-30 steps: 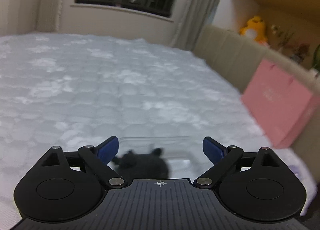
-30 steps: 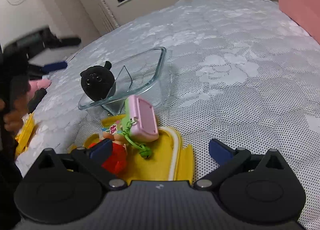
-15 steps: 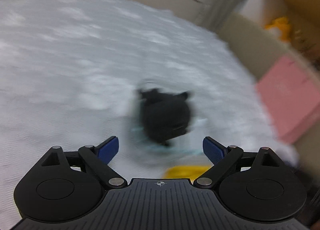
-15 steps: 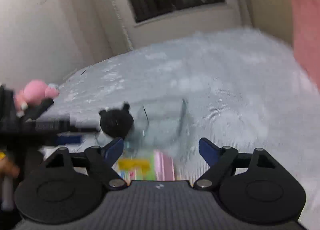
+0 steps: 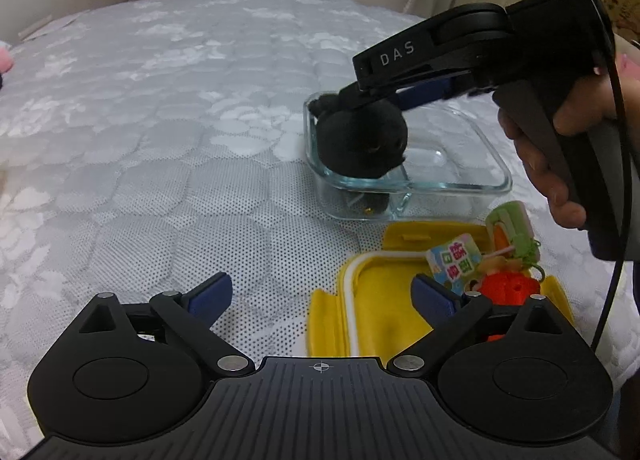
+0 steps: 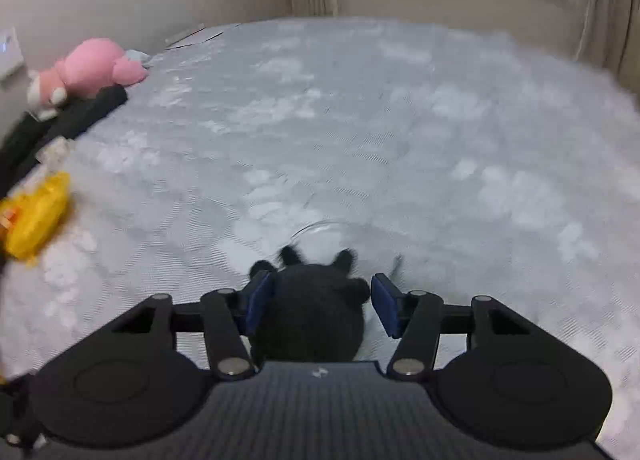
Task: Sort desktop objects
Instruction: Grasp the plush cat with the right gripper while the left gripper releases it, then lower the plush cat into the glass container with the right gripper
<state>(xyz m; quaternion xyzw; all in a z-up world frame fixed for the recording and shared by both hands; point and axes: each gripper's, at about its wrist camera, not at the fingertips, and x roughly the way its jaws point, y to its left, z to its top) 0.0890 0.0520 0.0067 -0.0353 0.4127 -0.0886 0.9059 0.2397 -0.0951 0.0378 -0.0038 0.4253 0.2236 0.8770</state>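
Reading "DAS" on the right gripper [image 5: 384, 99] casing.

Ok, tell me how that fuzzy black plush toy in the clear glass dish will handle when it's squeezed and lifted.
The fuzzy black plush toy looks soft, so it probably squashes between the pads. It seems light, likely lifting easily. Its round body may roll if dropped outside the clear glass dish.

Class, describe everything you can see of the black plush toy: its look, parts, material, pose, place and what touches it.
The black plush toy is round, fuzzy and soft-looking, with two small ears. It sits in the near-left corner of the clear glass container, rising above the rim. The right tool straddles it; its jaws have just been closing, one pad touching the fur, the other seemingly just clear.
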